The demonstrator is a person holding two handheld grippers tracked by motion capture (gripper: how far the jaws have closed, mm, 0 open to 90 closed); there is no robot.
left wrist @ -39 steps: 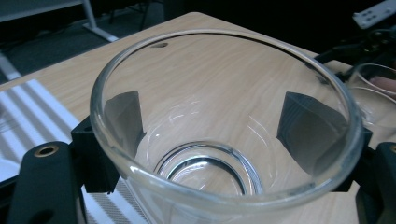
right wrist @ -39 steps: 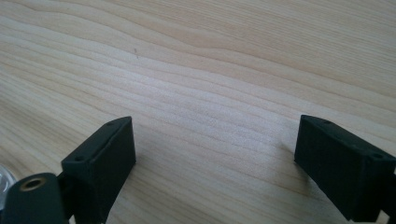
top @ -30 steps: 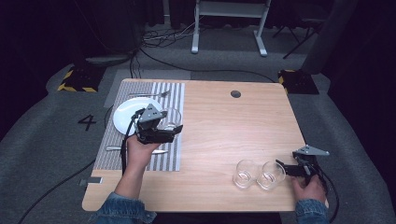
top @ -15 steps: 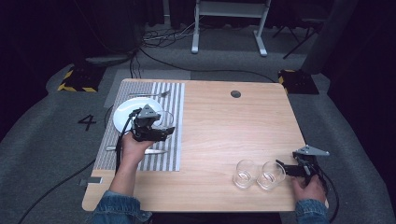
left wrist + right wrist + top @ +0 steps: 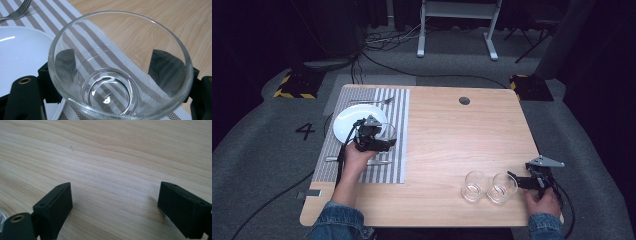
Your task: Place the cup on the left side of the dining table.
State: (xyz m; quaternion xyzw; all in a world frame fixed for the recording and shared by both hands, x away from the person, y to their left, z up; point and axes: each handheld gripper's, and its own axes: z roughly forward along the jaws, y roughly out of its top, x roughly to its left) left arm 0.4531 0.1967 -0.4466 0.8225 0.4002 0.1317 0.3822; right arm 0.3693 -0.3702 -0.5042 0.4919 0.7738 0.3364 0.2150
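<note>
My left gripper (image 5: 383, 142) is shut on a clear drinking glass (image 5: 388, 133), low over the striped placemat (image 5: 397, 160) beside the white plate (image 5: 348, 122). In the left gripper view both black jaws press the sides of the glass (image 5: 120, 37), and the mat's stripes show through it. I cannot tell whether its base touches the mat. My right gripper (image 5: 518, 181) rests open at the table's front right, just right of two more clear glasses (image 5: 475, 186) (image 5: 502, 187). In the right gripper view its jaws stand wide apart over bare wood (image 5: 115, 170).
A fork (image 5: 372, 101) lies at the placemat's far end, and a knife (image 5: 332, 159) lies near its front left. The wooden table (image 5: 452, 135) has a round cable hole (image 5: 464, 100) at the back. Dark floor with cables surrounds it.
My left gripper has sunk toward the placemat with the glass and drifted slightly left, nearer the plate. The right gripper and the two glasses have stayed put.
</note>
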